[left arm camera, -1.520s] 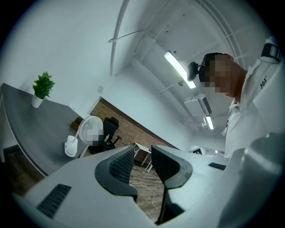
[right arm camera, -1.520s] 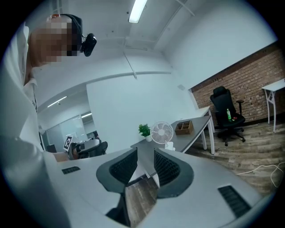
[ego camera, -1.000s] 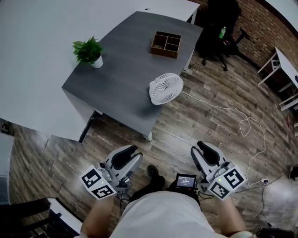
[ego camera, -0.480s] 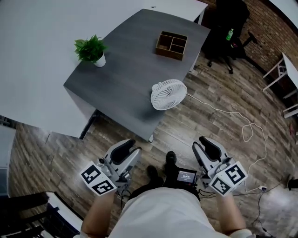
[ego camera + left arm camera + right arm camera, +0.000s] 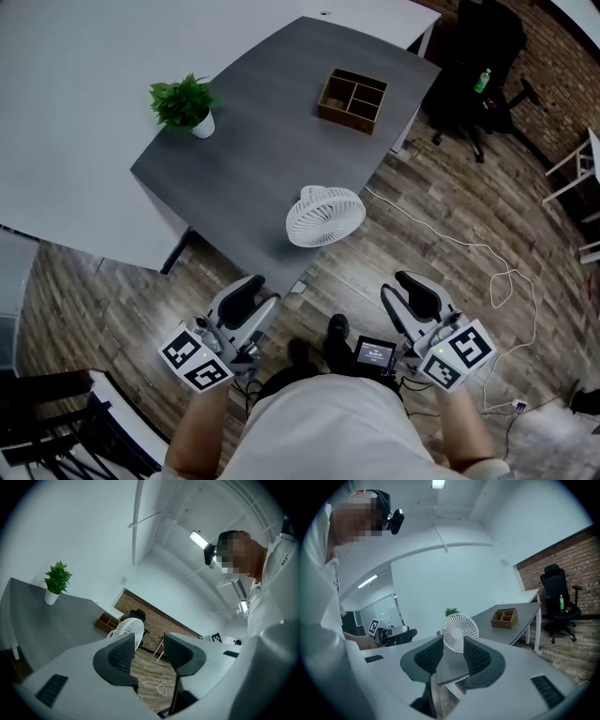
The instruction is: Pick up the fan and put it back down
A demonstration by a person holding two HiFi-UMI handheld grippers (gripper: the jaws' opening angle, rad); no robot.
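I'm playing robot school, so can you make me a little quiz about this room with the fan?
1. Where does the white fan stand? A) on the chair B) near the grey table's edge C) in the wooden box
2. True or false: the right gripper grips the fan.
3. Fill in: the fan's cord trails onto the ___.
Key: 1 B. 2 false, its jaws stand apart and empty. 3 floor.

No text is legible; the small screen (image 5: 375, 355) shows marks (too small to read).
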